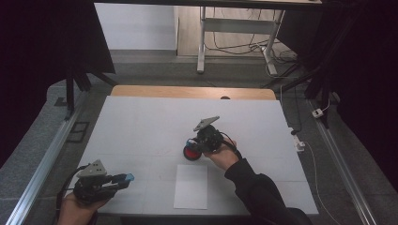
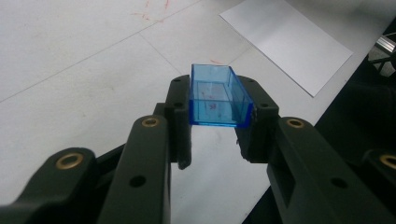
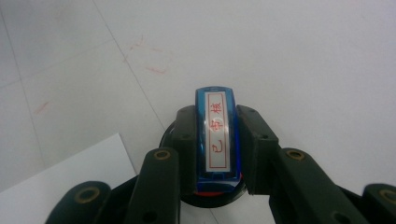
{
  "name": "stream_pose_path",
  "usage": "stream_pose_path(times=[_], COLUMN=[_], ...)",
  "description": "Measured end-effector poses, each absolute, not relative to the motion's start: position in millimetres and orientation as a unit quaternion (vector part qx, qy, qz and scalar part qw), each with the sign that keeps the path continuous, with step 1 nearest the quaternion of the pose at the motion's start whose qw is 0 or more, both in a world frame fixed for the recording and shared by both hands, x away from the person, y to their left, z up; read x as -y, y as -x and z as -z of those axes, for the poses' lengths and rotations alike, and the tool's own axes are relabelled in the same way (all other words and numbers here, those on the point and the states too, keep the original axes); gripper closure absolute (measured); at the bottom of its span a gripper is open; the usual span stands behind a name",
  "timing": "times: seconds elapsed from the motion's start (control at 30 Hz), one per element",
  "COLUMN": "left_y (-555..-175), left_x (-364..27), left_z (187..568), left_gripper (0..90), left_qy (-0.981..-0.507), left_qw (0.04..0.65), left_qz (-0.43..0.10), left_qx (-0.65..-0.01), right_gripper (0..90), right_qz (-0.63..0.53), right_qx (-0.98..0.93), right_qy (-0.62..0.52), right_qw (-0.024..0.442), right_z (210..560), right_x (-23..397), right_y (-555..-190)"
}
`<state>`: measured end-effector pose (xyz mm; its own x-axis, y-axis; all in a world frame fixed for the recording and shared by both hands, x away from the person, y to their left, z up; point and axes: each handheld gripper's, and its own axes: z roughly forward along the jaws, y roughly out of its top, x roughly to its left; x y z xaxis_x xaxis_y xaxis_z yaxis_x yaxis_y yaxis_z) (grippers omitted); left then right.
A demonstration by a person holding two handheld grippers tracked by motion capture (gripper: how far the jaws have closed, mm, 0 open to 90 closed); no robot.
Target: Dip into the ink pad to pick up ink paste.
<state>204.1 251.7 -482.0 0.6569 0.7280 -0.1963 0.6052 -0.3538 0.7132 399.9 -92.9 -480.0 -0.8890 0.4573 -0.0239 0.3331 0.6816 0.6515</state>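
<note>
White table (image 1: 141, 122) with paper sheet (image 1: 191, 186); left tool (image 1: 123, 178) clamping blue cap (image 2: 217, 95), right tool (image 1: 193, 149) gripping stamp (image 3: 217, 135).

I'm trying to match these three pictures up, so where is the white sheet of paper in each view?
High view: the white sheet of paper lies bottom centre, near the table's front edge.
Left gripper view: upper right, beyond the blue clear box.
Right gripper view: lower left corner, left of the stamp.
Shared landmark: the white table top, crossed by faint lines.
</note>
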Motion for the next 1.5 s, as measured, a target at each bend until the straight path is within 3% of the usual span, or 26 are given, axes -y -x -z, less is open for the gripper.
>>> stream_pose_path(times=[0.33,0.87,1.13,1.5], left_y=[-204.5,-204.9,-204.8,-204.6], left_x=[-251.1,-251.6,-251.7,-252.1], left_z=[482.1,482.2,482.2,482.2], left_gripper=[68.1,68.1,68.1,68.1], left_qy=[-0.82,-0.819,-0.819,-0.818], left_qw=[0.396,0.397,0.397,0.398], left_qz=[-0.076,-0.075,-0.075,-0.075], left_qx=[-0.406,-0.407,-0.407,-0.407], right_gripper=[71.0,71.0,70.7,70.4], right_qz=[-0.322,-0.371,-0.359,-0.377], right_qx=[-0.918,-0.894,-0.901,-0.894], right_qy=[-0.19,-0.242,-0.22,-0.217], right_qw=[0.132,0.063,0.102,0.109], right_z=[480.3,485.8,485.0,476.6], right_x=[86.1,102.3,96.8,98.2], right_y=[-390.8,-406.0,-396.1,-393.7])
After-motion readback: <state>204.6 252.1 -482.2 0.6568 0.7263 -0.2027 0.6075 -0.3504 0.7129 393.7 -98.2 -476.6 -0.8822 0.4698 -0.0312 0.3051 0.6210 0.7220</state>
